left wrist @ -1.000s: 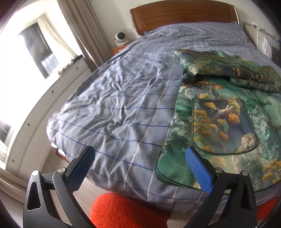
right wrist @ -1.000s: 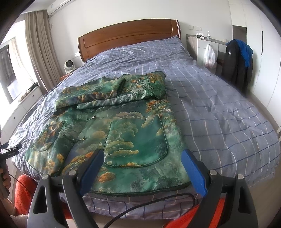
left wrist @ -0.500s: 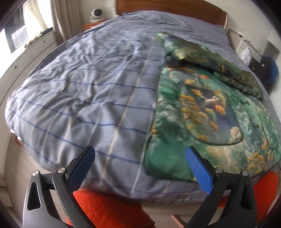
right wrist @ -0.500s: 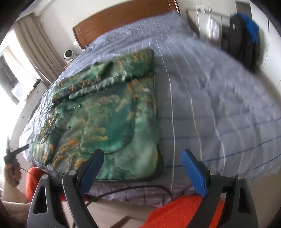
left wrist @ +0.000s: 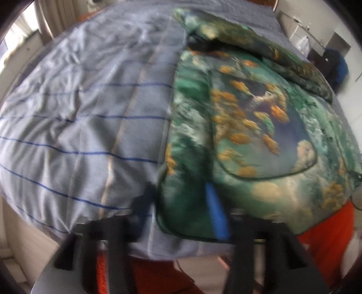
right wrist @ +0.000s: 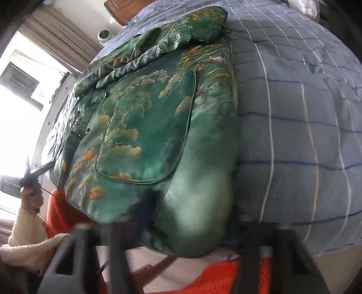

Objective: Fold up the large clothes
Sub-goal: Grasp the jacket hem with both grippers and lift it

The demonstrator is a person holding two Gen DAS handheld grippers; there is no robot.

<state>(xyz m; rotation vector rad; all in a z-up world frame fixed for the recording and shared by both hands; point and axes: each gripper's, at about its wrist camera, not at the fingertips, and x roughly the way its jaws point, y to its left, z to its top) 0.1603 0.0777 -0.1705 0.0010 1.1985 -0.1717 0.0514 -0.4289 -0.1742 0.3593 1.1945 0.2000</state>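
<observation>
A green padded jacket [left wrist: 248, 126] with an orange and gold landscape print lies flat on the bed, its sleeves folded across the top [right wrist: 158, 43]. My left gripper [left wrist: 181, 208] points down at the jacket's near left hem corner. Its jaws are closing, the corner lies flat between the blurred fingers [left wrist: 217, 214], and no pinch shows. My right gripper [right wrist: 190, 212] is at the near right hem corner, jaws closing. The cloth bulges between its dark fingers [right wrist: 147, 203], pinched there. The far finger is hidden by the fabric.
A blue-grey checked duvet [left wrist: 79, 124] covers the bed, with a wooden headboard [right wrist: 122, 9] at the far end. A window and curtains [right wrist: 56, 40] are on the left. A person's hand [right wrist: 32, 196] shows at the left edge, and fluffy orange clothing [right wrist: 215, 278] lies below the bed edge.
Both grippers tipped downward and came in close to the jacket's near hem. Their wide-open jaws narrowed around the two hem corners, and the right one bunched the cloth.
</observation>
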